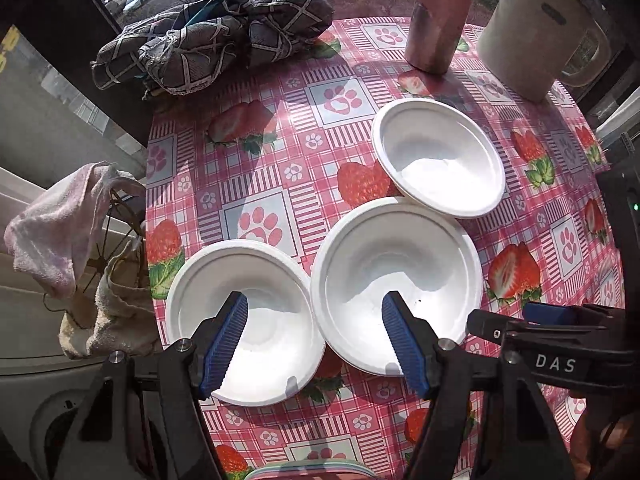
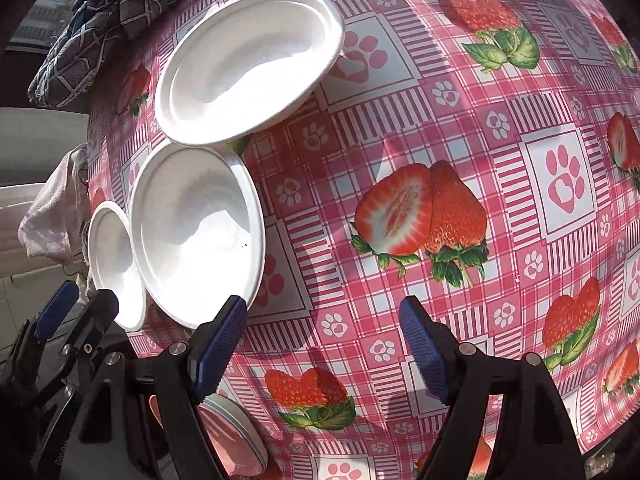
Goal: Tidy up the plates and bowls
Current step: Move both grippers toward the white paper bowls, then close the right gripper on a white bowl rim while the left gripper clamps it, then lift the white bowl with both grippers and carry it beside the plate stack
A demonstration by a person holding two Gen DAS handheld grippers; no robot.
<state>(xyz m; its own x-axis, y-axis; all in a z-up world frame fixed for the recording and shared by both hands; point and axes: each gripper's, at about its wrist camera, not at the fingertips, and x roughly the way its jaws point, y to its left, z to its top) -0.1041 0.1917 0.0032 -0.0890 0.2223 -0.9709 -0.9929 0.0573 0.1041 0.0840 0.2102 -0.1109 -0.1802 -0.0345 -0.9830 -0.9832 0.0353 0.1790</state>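
Three white dishes lie on the pink strawberry tablecloth (image 1: 280, 160). A bowl (image 1: 244, 320) sits at the near left, and a wider dish (image 1: 396, 280) lies beside it. A far bowl (image 1: 438, 156) rests its rim on the wider dish's edge. My left gripper (image 1: 316, 340) hangs open above the gap between the near bowl and the wider dish, holding nothing. In the right wrist view the same dishes are the far bowl (image 2: 248, 64), the wider dish (image 2: 196, 232) and the near bowl (image 2: 114, 264). My right gripper (image 2: 322, 344) is open over bare cloth to their right, its left finger near the wider dish's rim.
A dark checked cloth bundle (image 1: 216, 36), a metal tumbler (image 1: 440, 16) and a white jug (image 1: 536, 28) stand at the table's far side. A pink towel (image 1: 60, 224) hangs off the left edge. A pink rimmed container (image 2: 232, 436) sits at the near edge.
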